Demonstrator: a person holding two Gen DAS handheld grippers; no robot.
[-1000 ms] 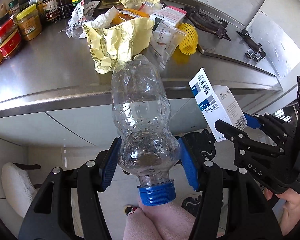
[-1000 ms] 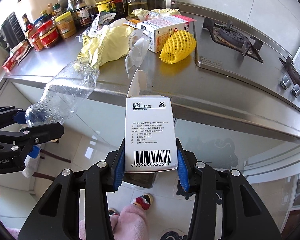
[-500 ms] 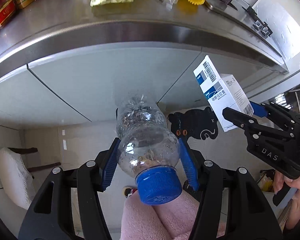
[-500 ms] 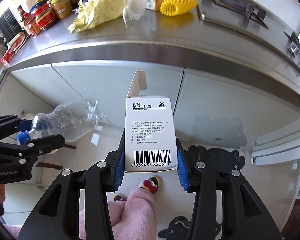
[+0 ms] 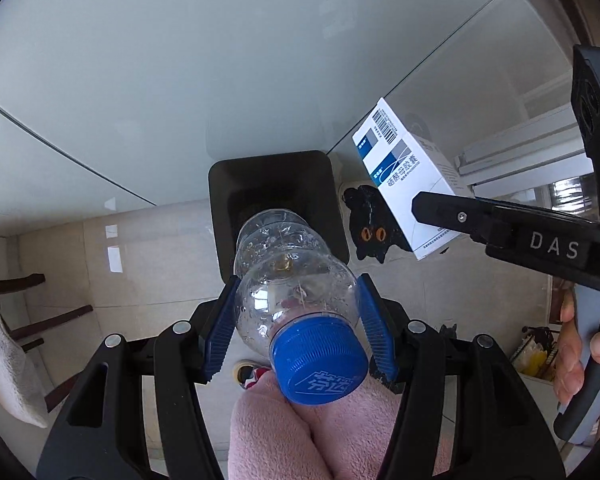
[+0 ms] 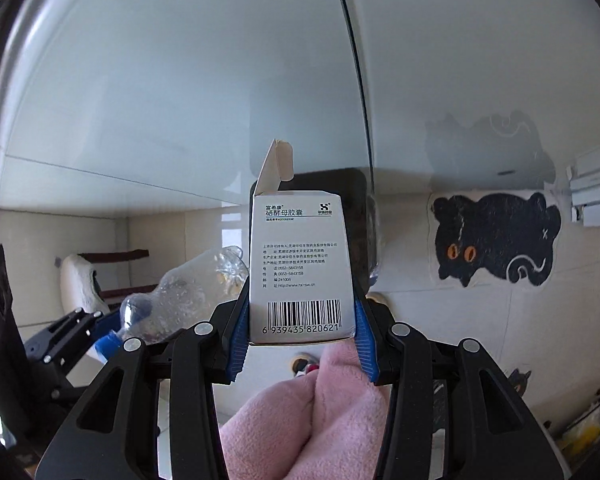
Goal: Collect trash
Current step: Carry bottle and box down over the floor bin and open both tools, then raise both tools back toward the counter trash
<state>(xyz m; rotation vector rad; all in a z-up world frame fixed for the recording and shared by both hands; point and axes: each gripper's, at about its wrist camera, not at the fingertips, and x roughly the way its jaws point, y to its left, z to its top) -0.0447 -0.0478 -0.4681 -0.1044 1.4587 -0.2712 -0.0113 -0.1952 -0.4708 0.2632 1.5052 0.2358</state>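
Note:
My left gripper [image 5: 296, 320] is shut on a clear plastic bottle [image 5: 288, 276] with a blue cap [image 5: 320, 364], its base pointing down over a black trash bin [image 5: 276, 176] on the floor. My right gripper [image 6: 300, 328] is shut on a white medicine box [image 6: 300, 256] with a barcode and an open top flap. In the left wrist view the box [image 5: 404, 176] hangs just right of the bin, in the right gripper [image 5: 456, 216]. The right wrist view shows the bin [image 6: 356, 216] mostly hidden behind the box, and the bottle [image 6: 184, 292] at lower left.
Pale cabinet doors [image 5: 180, 80] rise behind the bin. A black cat mat [image 6: 496, 236] lies on the tiled floor right of the bin. A chair with a white cushion [image 5: 4, 356] stands at the left. Pink clothing [image 5: 324, 432] fills the bottom.
Both grippers have dropped from countertop height to down in front of the cabinets and tilted downward. The counter has left view and the black bin has come into view beneath the bottle.

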